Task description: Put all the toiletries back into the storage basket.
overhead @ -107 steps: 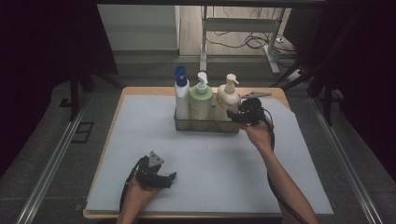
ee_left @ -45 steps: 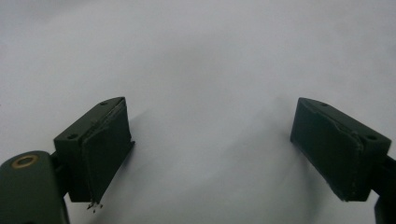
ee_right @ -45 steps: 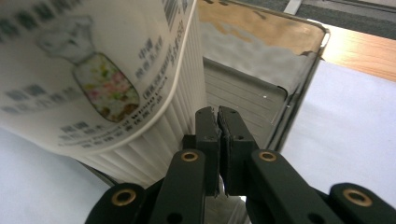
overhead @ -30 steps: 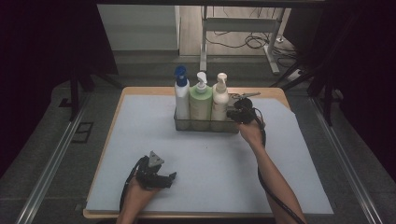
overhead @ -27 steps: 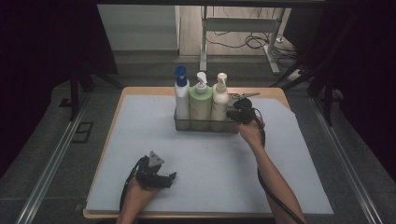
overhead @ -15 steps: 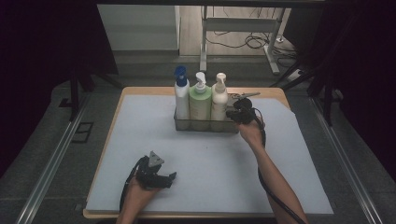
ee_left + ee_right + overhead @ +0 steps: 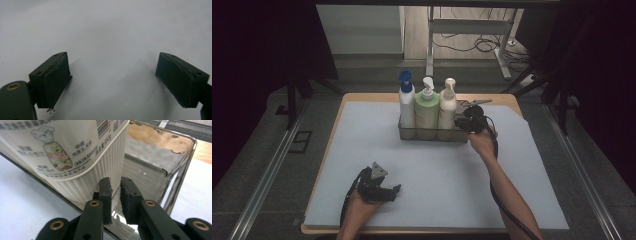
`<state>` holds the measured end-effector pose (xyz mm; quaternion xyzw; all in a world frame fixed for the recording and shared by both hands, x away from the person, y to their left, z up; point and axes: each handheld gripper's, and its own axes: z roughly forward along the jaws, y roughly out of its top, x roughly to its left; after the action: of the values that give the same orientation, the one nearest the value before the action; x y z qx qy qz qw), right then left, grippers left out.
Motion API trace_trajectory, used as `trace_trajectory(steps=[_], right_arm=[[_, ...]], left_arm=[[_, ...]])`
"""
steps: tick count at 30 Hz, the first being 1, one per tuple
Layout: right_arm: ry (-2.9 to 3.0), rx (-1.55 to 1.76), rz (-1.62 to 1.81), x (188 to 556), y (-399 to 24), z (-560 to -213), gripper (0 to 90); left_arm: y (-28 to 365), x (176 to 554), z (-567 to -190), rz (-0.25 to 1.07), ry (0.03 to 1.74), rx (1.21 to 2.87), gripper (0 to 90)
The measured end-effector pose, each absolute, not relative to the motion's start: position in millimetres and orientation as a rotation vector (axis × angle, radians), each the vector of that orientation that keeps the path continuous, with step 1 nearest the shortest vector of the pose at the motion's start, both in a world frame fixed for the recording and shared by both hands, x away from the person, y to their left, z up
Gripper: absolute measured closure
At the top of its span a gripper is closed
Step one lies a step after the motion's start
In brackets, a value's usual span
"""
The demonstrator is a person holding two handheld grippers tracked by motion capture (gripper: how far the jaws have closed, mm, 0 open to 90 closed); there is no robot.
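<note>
The metal basket (image 7: 432, 135) stands near the far edge of the worktop (image 7: 362, 145), a little right of its middle. It carries three pump bottles upright in a row: a blue-capped bottle (image 7: 406, 107) at the left end, a green bottle (image 7: 427, 109) in the middle and a white bottle (image 7: 447, 107) at the right end.

In the right gripper view we see the basket's shiny wall (image 7: 180, 170) and the ribbed foot of the white bottle (image 7: 75, 157) sitting inside it. The right tool (image 7: 115, 182) is at the basket's right end (image 7: 459, 122). Its jaws have just been opening and now stand a narrow gap apart. The thin edge of the wall runs between them, and the pads seem just off it.

We judge the loaded basket to be fairly heavy and stiff. Its polished metal is likely to be slippery, and the tall bottles make it top-heavy. A pinch on the rim at one end could let it swing or slide. We would rather grip low on the end wall, or push it level along the worktop. The bottles themselves are smooth plastic and best taken round the body, not by the pump.

The left tool (image 7: 394, 190) lies at the near edge, well apart from the basket. Its jaws stand wide apart over bare worktop (image 7: 112, 25), with nothing between them (image 7: 112, 72).
</note>
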<state>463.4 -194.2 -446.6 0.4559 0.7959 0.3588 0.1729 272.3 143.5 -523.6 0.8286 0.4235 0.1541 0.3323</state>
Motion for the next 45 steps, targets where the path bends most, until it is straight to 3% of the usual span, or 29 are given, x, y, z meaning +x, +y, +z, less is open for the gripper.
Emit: trace_trajectory(steps=[45], right_arm=[[2.327,1.156,1.030,410.7,-216.8,-431.8,27.1]], left_arm=[[143.4,272.1,-523.7,0.404,1.107,2.162,12.0]])
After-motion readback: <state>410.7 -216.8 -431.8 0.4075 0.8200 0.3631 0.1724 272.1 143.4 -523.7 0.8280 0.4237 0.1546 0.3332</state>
